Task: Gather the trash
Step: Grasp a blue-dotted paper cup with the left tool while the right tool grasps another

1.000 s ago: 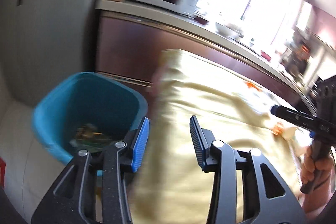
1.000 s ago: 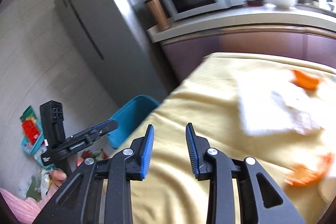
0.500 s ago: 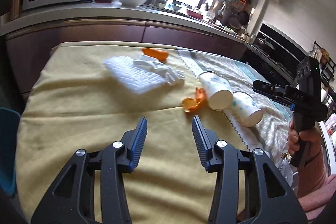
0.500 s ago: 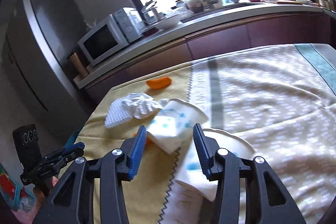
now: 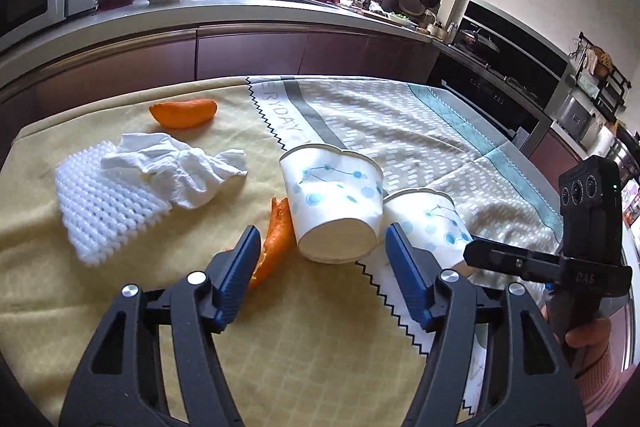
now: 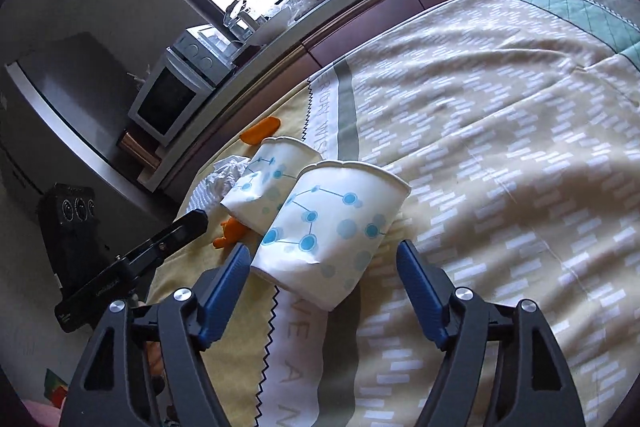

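- A white knitted mesh pad (image 5: 106, 211) lies at the left on the yellow cloth (image 5: 320, 339), with a crumpled white tissue (image 5: 180, 169) draped over its edge.
- Behind them lies a smooth, curved orange peel (image 5: 184, 113); a second, curled peel (image 5: 276, 239) touches the left paper cup (image 5: 334, 203).
- Both cups are tapered, white with blue dots, lying on their sides and touching; the right paper cup (image 6: 328, 227) rests on the patterned tablecloth (image 6: 500, 147).
- The left gripper (image 5: 320, 267), angled downward, is opening; the left cup's base sits just ahead between the blue ribbed pads, not pressed.
- The right gripper (image 6: 324, 269), also opening, frames the right cup, with nothing grasped.
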A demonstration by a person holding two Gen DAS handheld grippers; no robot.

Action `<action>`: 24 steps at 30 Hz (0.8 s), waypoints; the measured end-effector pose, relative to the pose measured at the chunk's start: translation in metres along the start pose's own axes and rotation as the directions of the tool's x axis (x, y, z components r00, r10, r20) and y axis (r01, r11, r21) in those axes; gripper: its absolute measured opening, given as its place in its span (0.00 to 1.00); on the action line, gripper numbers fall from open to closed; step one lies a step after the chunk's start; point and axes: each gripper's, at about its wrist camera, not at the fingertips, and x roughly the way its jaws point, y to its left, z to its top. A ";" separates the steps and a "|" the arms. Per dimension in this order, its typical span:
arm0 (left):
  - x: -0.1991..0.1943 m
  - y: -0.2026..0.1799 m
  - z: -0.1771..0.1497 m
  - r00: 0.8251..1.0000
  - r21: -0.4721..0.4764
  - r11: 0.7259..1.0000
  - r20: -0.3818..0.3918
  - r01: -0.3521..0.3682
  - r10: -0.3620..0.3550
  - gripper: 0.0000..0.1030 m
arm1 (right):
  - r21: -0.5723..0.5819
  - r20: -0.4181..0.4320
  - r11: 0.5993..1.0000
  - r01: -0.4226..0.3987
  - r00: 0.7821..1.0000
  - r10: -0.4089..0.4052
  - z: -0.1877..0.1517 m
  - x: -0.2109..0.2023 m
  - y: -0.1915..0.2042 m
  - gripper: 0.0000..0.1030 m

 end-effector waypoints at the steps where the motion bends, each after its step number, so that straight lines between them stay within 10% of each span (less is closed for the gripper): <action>1: 0.005 -0.002 0.002 1.000 0.006 1.000 -0.008 -0.004 0.004 0.63 | 0.001 -0.003 1.000 -0.008 1.000 0.008 0.000 0.003 0.001 0.73; 24: 0.010 -0.007 -0.003 1.000 -0.002 1.000 -0.014 0.021 -0.021 0.48 | -0.025 0.037 1.000 -0.019 0.999 0.020 -0.002 0.001 0.009 0.64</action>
